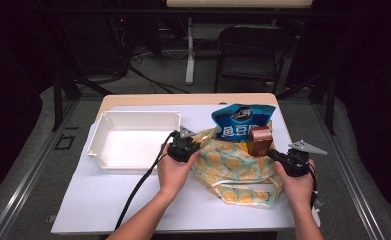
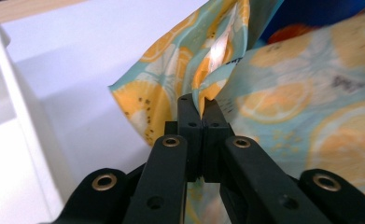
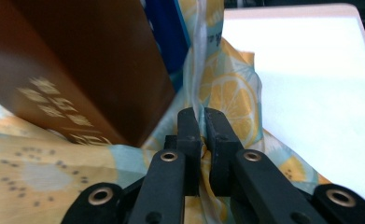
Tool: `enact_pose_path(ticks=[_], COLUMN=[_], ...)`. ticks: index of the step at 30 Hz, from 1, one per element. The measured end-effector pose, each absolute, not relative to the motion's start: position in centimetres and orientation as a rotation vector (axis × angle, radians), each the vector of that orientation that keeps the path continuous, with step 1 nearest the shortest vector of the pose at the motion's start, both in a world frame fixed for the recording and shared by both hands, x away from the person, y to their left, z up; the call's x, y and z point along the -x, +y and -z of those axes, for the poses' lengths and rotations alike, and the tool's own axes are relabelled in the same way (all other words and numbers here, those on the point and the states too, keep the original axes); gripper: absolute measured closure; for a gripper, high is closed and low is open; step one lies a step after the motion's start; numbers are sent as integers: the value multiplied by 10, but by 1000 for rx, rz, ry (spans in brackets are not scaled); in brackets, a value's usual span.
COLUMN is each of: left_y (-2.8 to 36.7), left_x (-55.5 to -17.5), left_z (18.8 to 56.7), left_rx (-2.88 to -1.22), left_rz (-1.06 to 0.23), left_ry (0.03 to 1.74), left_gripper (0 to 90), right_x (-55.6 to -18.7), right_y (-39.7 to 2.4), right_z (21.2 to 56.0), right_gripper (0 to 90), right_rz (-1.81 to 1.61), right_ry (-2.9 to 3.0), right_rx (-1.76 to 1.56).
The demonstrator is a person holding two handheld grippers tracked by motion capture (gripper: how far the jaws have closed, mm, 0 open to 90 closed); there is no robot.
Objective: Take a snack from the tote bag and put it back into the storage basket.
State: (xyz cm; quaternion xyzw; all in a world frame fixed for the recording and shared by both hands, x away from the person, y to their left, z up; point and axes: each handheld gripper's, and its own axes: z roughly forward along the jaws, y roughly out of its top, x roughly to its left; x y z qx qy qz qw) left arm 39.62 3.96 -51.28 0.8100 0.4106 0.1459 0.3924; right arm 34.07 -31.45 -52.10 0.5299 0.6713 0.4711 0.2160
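Left gripper (image 2: 200,105): jaws clamped together on a fold of the lemon-print bag (image 2: 283,93) at its left edge. Right gripper (image 3: 202,114): jaws clamped on a thin fold of the same bag (image 3: 231,93) at its right edge, just beside the brown box (image 3: 87,65).

In the high view, the left gripper (image 1: 192,147) and right gripper (image 1: 279,157) hold opposite sides of the bag (image 1: 233,167), which lies on the white sheet (image 1: 108,200) covering the tabletop (image 1: 183,99). The brown box (image 1: 259,140) and a blue snack packet (image 1: 240,121) stand up from the bag's far side. A white tray (image 1: 133,122) sits left of the bag, near the left gripper.
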Motion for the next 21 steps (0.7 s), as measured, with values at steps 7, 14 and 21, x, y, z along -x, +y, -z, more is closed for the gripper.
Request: enact_pose_path(ticks=[7, 14, 21], left_y=[22, 24, 49], left_x=[-388, -386, -367], left_z=[528, 536, 505], left_rx=[-2167, -2147, -1957], left_rz=[-447, -430, -464], left_ry=[999, 1032, 1026], left_gripper=[894, 773, 601], right_x=[-341, -350, -346], right_y=[-310, -306, -309], right_z=[528, 551, 548], right_gripper=[860, 862, 859], right_rz=[-1290, -1187, -1181], right_ry=[1886, 1969, 1972], right_rx=[-1483, -1566, -1552])
